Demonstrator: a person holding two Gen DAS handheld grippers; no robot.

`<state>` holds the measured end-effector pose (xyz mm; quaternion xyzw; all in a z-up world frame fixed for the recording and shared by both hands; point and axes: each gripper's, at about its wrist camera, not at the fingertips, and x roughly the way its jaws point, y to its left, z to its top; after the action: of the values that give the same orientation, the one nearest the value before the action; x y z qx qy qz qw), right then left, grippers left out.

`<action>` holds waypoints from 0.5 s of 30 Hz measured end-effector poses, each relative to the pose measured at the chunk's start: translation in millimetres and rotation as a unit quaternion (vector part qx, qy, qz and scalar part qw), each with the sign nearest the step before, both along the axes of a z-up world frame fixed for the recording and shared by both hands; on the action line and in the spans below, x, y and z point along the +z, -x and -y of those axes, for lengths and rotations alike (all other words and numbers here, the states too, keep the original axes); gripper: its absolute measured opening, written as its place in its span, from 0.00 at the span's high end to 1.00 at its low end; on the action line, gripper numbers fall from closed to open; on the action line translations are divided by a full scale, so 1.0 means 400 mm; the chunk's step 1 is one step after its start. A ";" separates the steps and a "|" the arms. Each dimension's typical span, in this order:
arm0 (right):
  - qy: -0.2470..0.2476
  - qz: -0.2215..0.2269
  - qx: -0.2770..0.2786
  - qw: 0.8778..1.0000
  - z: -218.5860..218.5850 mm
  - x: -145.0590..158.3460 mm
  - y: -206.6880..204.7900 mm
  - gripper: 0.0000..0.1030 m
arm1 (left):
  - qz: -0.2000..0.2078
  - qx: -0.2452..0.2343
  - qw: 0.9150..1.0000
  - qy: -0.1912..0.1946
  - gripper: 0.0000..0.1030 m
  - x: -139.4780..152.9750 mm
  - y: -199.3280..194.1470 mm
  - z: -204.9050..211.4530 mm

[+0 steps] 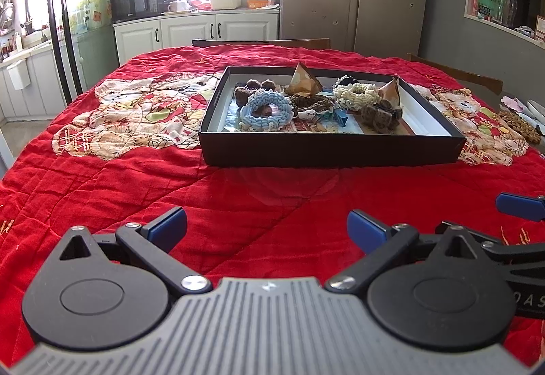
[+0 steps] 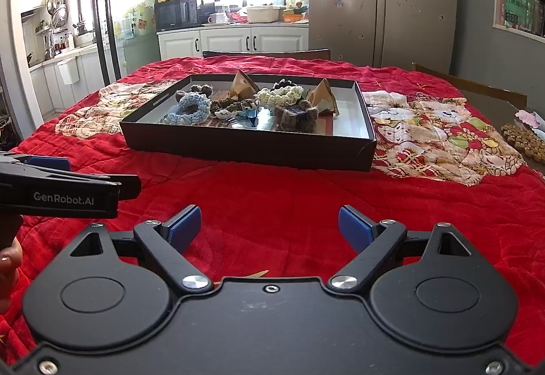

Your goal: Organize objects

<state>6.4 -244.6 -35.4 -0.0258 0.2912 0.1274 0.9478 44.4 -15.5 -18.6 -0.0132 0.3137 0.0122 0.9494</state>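
I am looking at a shallow black box sitting on the red quilt that is covering the table. Going left to right inside it: a pale blue knitted ring is lying flat near the left wall, a brown knitted piece is resting just beside it, a tan paper pyramid is standing upright behind that, a cream knitted ring is lying right of centre, and a second paper pyramid is leaning near the right wall. A dark brown knit is lying in front of the cream ring.

I am holding the left gripper low over the quilt, well short of the box, its blue pads spread wide and gripping nothing. The right gripper is hovering likewise, spread wide and empty, with the left one just beside it.

The box is running its long axis left to right across both views, a long side facing me.
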 end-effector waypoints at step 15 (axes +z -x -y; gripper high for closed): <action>-0.001 -0.002 0.000 1.000 -0.002 -0.004 0.001 0.15 | -0.002 -0.005 1.000 -0.001 0.00 -0.001 0.000 0.004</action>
<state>6.0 -243.7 -36.8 -0.0251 0.2930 0.1281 0.9472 44.4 -17.3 -18.8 -0.0106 0.3155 0.0077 0.9488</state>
